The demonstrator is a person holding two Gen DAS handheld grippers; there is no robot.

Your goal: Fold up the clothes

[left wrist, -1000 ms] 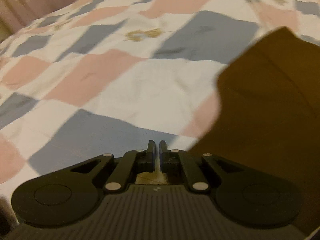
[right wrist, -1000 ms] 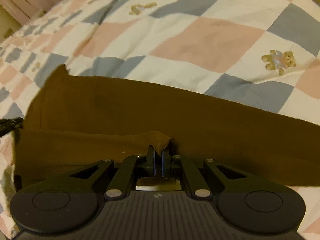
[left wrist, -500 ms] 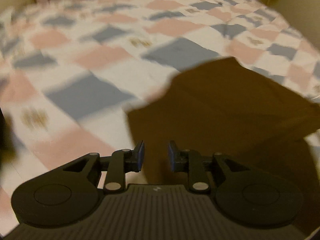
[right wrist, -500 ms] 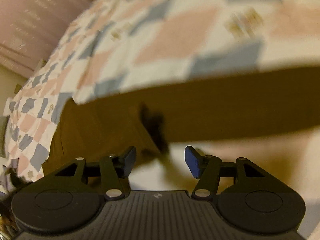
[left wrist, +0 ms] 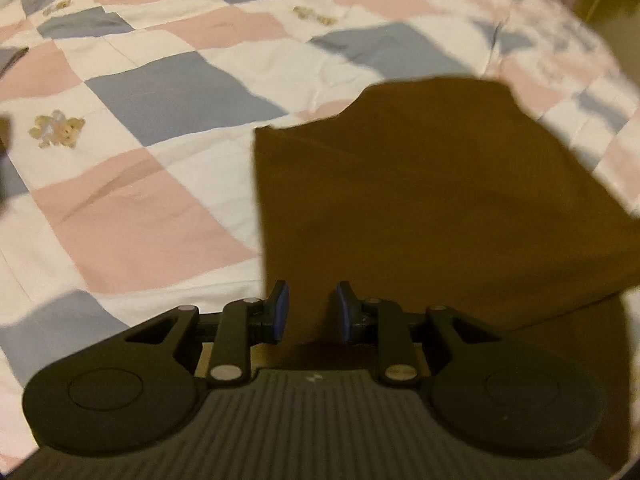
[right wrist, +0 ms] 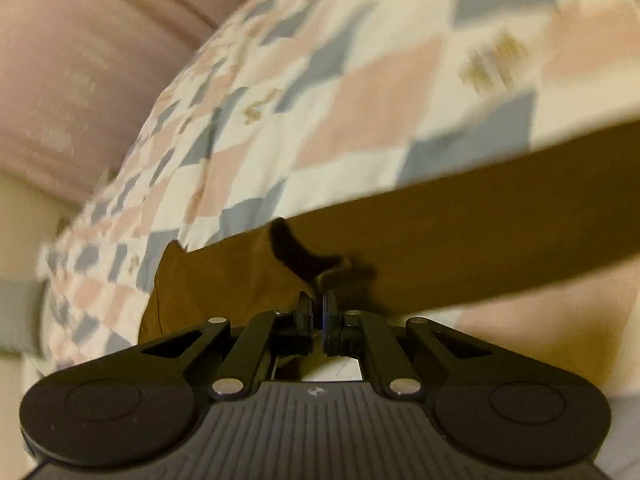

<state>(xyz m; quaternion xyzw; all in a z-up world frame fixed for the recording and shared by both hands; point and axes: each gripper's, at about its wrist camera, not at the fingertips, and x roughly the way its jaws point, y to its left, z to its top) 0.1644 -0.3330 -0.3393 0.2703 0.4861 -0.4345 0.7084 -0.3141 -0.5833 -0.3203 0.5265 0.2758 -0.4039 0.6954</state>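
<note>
Brown garment (left wrist: 432,200) lies on our checked quilt (left wrist: 140,208). Left claw (left wrist: 309,312) gapes empty above it. Right claw (right wrist: 319,314) pinches its edge.

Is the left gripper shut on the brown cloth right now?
No: the left gripper is open, its blue pads apart over the brown cloth.

Both wrist views low over garment (left wrist: 432,200)

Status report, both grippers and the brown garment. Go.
Left gripper open, over near edge of brown garment. Right gripper closed or nearly; grip on cloth unclear. Garment lies folded on checked quilt. Nothing in the way.
</note>
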